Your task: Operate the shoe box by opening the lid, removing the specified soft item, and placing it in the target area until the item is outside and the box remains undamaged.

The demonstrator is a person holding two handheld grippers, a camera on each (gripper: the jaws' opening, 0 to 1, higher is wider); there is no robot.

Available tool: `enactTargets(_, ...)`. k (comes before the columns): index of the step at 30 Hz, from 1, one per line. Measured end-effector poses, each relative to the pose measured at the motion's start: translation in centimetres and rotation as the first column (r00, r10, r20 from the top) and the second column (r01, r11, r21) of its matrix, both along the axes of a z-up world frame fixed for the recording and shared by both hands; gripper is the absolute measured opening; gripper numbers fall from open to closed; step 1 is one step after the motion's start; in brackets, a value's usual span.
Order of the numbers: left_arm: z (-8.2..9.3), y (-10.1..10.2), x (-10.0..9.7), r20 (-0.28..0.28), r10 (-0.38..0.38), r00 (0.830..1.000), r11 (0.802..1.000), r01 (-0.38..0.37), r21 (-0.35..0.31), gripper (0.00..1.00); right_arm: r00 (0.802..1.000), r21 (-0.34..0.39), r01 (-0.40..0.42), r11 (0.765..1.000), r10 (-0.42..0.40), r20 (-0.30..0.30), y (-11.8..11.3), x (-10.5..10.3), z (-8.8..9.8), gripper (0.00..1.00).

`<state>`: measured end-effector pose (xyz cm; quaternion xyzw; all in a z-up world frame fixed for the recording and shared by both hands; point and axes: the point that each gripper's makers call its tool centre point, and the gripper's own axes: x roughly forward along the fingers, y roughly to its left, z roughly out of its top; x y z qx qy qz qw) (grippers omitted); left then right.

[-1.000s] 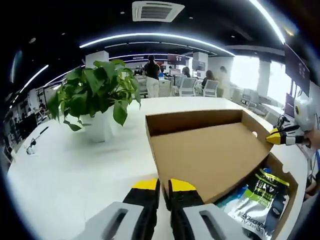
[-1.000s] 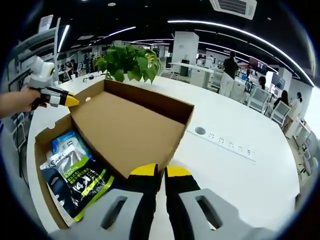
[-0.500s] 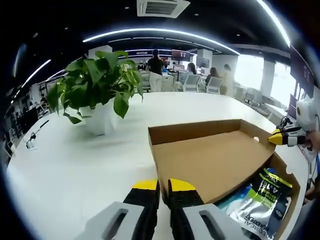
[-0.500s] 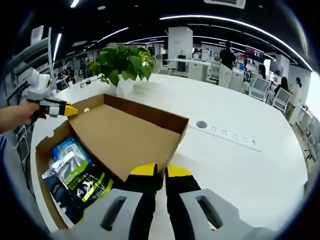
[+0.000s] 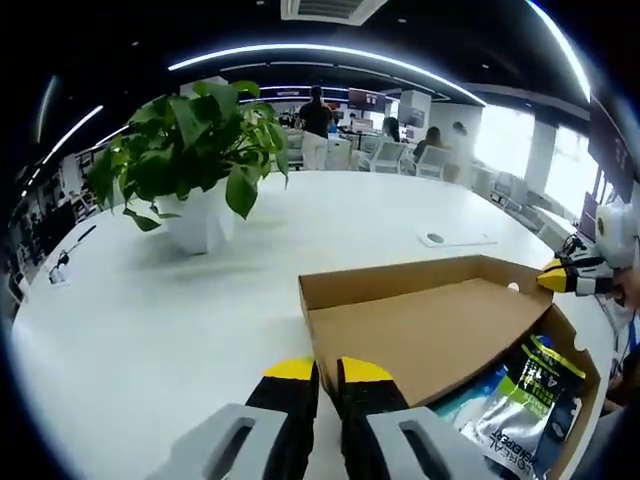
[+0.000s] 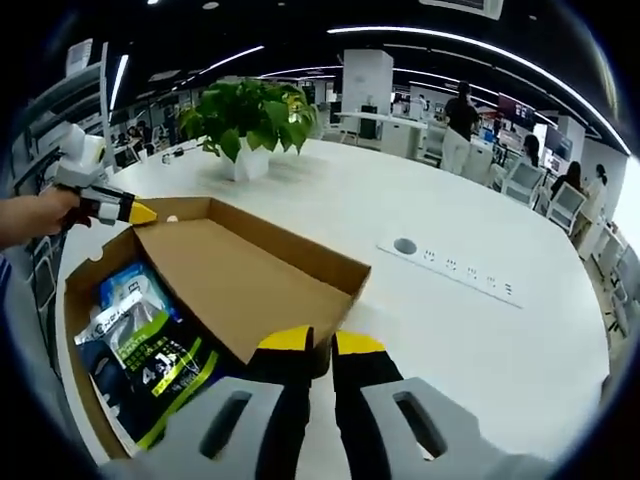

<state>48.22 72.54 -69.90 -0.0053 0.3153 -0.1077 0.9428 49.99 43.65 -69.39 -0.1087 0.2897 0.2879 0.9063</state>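
Left tongs (image 5: 317, 372) clamped on lid (image 5: 430, 330) edge; right tongs (image 6: 311, 345) clamped likewise. Lid held swung back above shoe box (image 6: 80, 300) on table (image 6: 470, 340). Soft packet (image 6: 150, 355) seen inside box. Step judged: lid opening. Next: lid released, packet gripped, lifted out.

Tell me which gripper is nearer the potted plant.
Left. The left gripper grips the lid on the side toward the potted plant; the right gripper grips its opposite corner, farther away.
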Motion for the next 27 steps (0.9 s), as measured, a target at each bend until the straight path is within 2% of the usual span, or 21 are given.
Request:
enactTargets(13, 0.1, -0.2, -0.1, -0.012, -0.003, 1.0, 1.0, 0.003, 0.022, 0.07, 1.0, -0.011, -0.004, 1.0, 0.004, 0.001, 0.1, 0.0, 0.3, 0.06)
enactTargets(19, 0.1, -0.2, -0.3, -0.022, -0.018, 1.0, 1.0, 0.018, 0.016, 0.08, 0.999, -0.018, -0.045, 0.999, 0.045, 0.009, 0.3, -0.4, 0.6, 0.11)
enactTargets(24, 0.4, -0.4, -1.4, -0.035, -0.032, 0.999, 0.999, 0.032, 0.003, 0.21, 0.997, -0.022, -0.07, 0.997, 0.07, 0.032, 0.3, -1.0, 1.3, 0.15)
enactTargets(27, 0.7, -0.2, -2.1, -0.034, -0.036, 0.999, 0.999, 0.036, 0.012, 0.22, 0.997, 0.027, -0.07, 0.997, 0.069, 0.035, 0.6, -1.3, 2.1, 0.2)
